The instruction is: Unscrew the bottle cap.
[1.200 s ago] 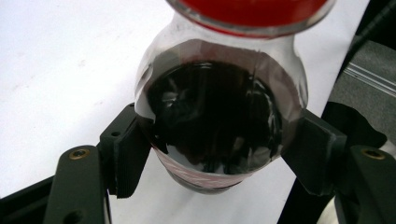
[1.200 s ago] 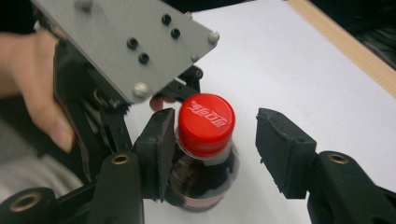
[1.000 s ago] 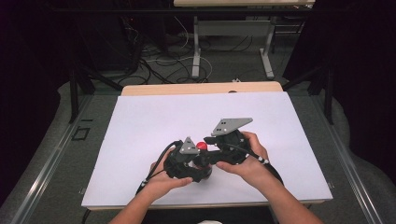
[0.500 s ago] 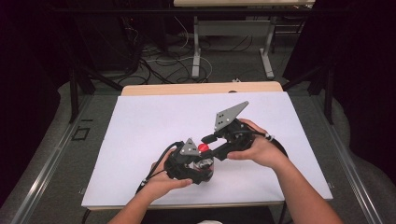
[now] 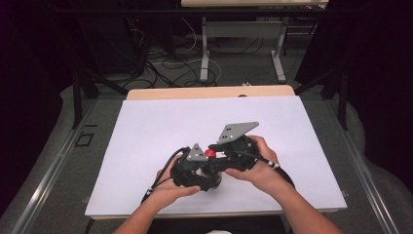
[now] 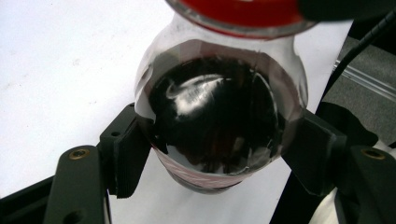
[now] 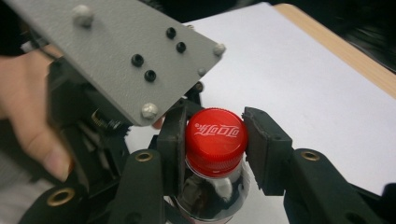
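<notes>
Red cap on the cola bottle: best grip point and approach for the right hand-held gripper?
Grip the red cap on its ribbed side wall, one jaw on each opposite flank, coming in level with it, as the right hand-held gripper is lined up now. The cap is round and short, so its sides give the only parallel faces. The left hand-held gripper already clamps the bottle body below, steadying it.
</notes>
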Available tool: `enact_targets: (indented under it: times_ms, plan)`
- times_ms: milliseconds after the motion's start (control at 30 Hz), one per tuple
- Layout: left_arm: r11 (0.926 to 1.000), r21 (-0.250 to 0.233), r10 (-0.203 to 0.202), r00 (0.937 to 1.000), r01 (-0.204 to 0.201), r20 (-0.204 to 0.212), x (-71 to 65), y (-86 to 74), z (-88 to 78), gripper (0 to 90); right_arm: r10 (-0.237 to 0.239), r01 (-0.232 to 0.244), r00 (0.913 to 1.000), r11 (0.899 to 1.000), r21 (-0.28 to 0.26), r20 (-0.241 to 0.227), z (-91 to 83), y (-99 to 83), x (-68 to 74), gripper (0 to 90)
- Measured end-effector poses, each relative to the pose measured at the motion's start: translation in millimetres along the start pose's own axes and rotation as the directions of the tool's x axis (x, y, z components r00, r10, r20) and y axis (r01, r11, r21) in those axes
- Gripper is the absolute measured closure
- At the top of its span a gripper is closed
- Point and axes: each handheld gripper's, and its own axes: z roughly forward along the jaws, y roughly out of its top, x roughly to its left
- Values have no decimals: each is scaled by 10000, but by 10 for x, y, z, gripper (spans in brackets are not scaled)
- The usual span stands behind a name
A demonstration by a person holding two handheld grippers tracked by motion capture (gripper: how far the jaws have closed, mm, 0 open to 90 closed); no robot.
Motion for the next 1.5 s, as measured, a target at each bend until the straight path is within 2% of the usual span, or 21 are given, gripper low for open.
enact_targets:
  times_ms: [33, 67, 200, 267, 300, 433, 533, 700, 767, 833, 900, 933, 967, 1000, 1067, 1100, 1133, 1167, 1233, 1367, 1500]
  plan:
    - [9997, 204, 155, 9997, -159, 206, 12, 8, -14, 308, -89, 91, 9990, 10000, 40, -436, -4, -1, -52, 610]
    - [9997, 14, 251, 9994, -251, 224, -10, 3, 1, 309, -1010, 1029, 9833, 9947, 46, -1511, -7, 5, -187, 610]
    - [9993, -25, 367, 9979, -367, 539, -37, 14, -3, 308, -2495, 2551, 9017, 9664, -315, -3531, -4, 33, -401, 610]
    - [9995, -57, 315, 9976, -312, 610, -20, 21, -15, 307, -2227, 2247, 8948, 9736, -408, -3869, 13, 38, -464, 605]
    - [9996, -199, 226, 9986, -217, 478, -20, 16, -8, 307, -2101, 2143, 9005, 9763, -320, -3808, 7, 45, -466, 587]
    - [10000, -94, -32, 10000, 33, 92, 6, 5, -23, 308, -1136, 1157, 9711, 9933, -27, -2099, -47, 45, -268, 486]
    - [9998, -108, -194, 9998, 194, 12, 23, -2, -19, 308, -395, 388, 9950, 9992, -91, -921, -64, 38, -92, 491]
    - [9998, 40, -175, 9998, 175, 24, 23, 10, -31, 308, 531, -539, 9974, 9984, 159, 494, 7, 32, 47, 602]
    - [9999, 118, -120, 9999, 119, 80, 31, 7, -36, 308, 459, -465, 9983, 9988, 175, 349, 12, 34, 30, 604]
    - [10000, -10, -9, 10000, 9, 4, 30, -4, -22, 309, -144, 163, 9975, 9995, 261, -688, 10, 37, -94, 608]
    - [9998, 100, 152, 9995, -155, 262, 9, 4, -30, 309, -1006, 1065, 9774, 9941, 222, -1859, 10, 40, -230, 609]
    - [9998, 100, 152, 9995, -155, 262, 9, 4, -30, 309, -1006, 1065, 9774, 9941, 222, -1859, 10, 40, -230, 609]
    - [9997, 66, 214, 9992, -216, 335, 1, 8, -22, 308, -1885, 1963, 9283, 9805, -82, -3204, 22, 37, -392, 608]
    - [9998, 24, 221, 9992, -222, 339, 2, 10, -19, 308, -1885, 1963, 9283, 9805, -82, -3204, 22, 37, -392, 608]
    - [9998, -116, 145, 9995, -142, 276, -3, 7, -5, 308, -2317, 2341, 8982, 9714, -398, -3736, 42, 24, -487, 528]
    - [10000, 5, 7, 9997, -7, 248, -1, 4, -12, 308, -1890, 1909, 9211, 9812, -282, -3405, 50, 19, -465, 443]
    - [10000, 5, 7, 9997, -7, 248, -1, 4, -12, 307, -1890, 1909, 9211, 9812, -282, -3405, 50, 19, -465, 443]
    - [10000, 11, -3, 9998, 2, 178, 11, 4, -13, 307, -1302, 1363, 9512, 9907, 24, -2798, 41, 16, -373, 424]
    - [10000, 18, -58, 10000, 58, 30, 28, 3, -17, 308, -987, 1019, 9808, 9947, 102, -1681, 22, 15, -245, 438]
    - [9998, 65, -176, 9998, 177, -123, 17, 2, -16, 308, 408, -410, 9984, 9991, -44, -385, 17, -13, -49, 514]
    - [9999, 114, 4, 9998, -2, -184, 11, 4, -17, 308, 101, -101, 9999, 9999, 18, 139, 15, -9, 4, 603]
